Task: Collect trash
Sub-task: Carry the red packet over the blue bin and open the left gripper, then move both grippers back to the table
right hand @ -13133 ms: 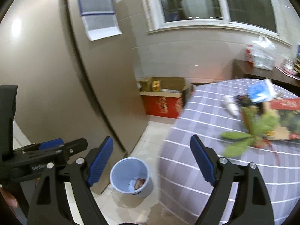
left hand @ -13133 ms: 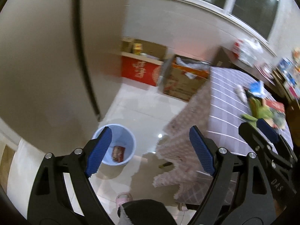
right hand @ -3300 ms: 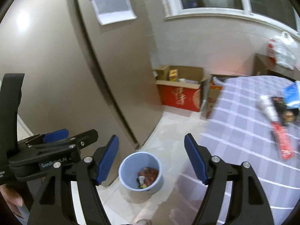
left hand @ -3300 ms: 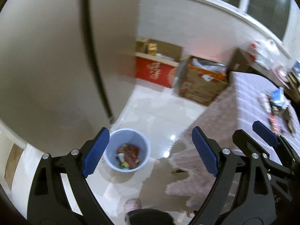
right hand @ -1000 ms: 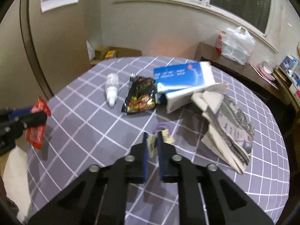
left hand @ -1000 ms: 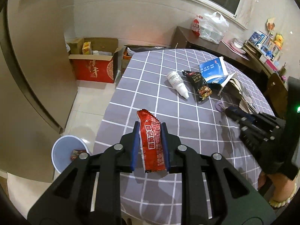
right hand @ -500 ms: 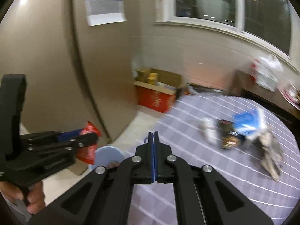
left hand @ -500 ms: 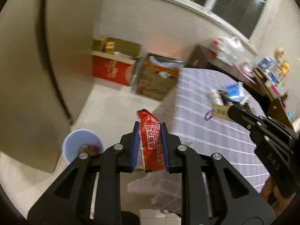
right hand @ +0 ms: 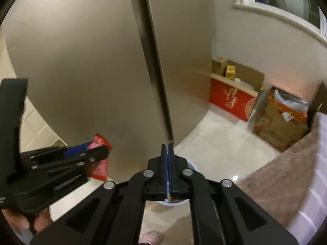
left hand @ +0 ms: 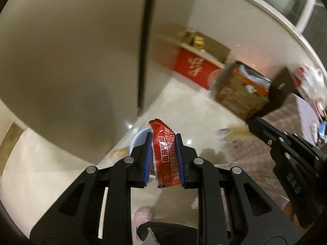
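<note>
Left wrist view: left gripper [left hand: 164, 159] was clamped on a red snack wrapper [left hand: 165, 153], held upright above the pale blue bin [left hand: 139, 137] on the tile floor. Right gripper [right hand: 168, 169] had just eased apart a crack, jaws nearly together with a thin paper tag [right hand: 168, 192] edge-on between the pads; grip on it unclear. Bin [right hand: 191, 165] sat directly behind its fingers, beside the fridge [right hand: 92, 71].

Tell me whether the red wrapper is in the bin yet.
Not yet. The red wrapper is clamped between the left gripper jaws, above the blue bin.
</note>
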Motion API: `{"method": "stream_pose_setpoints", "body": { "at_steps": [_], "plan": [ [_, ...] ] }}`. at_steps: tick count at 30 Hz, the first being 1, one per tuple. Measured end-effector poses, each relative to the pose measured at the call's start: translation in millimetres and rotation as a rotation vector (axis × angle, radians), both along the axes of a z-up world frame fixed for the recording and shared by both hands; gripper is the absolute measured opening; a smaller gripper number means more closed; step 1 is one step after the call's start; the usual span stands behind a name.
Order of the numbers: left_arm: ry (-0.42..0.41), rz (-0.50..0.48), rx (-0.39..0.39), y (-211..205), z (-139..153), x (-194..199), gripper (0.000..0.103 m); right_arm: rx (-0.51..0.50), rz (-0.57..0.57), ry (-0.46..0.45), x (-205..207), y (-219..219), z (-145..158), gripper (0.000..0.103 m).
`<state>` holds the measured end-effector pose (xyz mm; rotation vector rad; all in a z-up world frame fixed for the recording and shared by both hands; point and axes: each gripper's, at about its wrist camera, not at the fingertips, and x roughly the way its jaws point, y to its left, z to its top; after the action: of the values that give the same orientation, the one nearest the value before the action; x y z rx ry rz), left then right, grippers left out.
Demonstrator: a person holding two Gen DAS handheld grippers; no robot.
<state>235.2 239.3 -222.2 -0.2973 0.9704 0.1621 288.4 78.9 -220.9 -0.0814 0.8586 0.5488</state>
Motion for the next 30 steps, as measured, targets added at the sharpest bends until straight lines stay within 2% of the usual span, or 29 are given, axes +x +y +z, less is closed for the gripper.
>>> {"method": "stream_pose_setpoints", "body": {
  "at_steps": [3,9,12,17,22,26,27,28,29,30],
  "plan": [
    [0.031,0.026,-0.003,14.3,-12.8,2.2,0.022,-0.007,0.005,0.052,7.3,9.0,-17.6,0.029],
    [0.07,0.013,-0.013,9.9,-33.1,15.4,0.022,-0.005,0.006,0.082,2.3,9.3,-32.0,0.031],
    [0.077,-0.01,-0.016,1.5,-37.8,23.2,0.022,-0.007,0.0,0.084,-3.9,4.5,-32.0,0.037],
    [0.082,-0.041,-0.008,-10.4,-41.1,29.1,0.022,-0.01,-0.02,0.073,-7.2,-0.3,-32.3,0.042],
    [0.079,-0.053,0.004,-18.9,-41.5,40.4,0.022,0.008,-0.061,0.061,-7.6,-7.7,-30.4,0.051],
    [0.051,-0.062,0.01,-22.6,-37.3,45.9,0.022,0.033,-0.093,0.031,-8.1,-20.7,-23.0,0.053],
    [0.038,-0.065,0.013,-24.0,-36.1,46.8,0.024,0.038,-0.097,0.014,-9.3,-23.7,-20.7,0.053],
    [0.028,-0.062,0.017,-24.9,-35.5,48.2,0.038,0.04,-0.101,0.004,-9.7,-25.7,-19.0,0.053],
    [0.038,-0.049,0.029,-25.9,-36.5,50.0,0.055,0.044,-0.105,-0.007,-10.2,-27.6,-16.9,0.053],
    [0.045,-0.036,0.043,-25.9,-36.7,50.2,0.078,0.046,-0.11,-0.014,-10.4,-29.7,-15.6,0.054]
  ]
}}
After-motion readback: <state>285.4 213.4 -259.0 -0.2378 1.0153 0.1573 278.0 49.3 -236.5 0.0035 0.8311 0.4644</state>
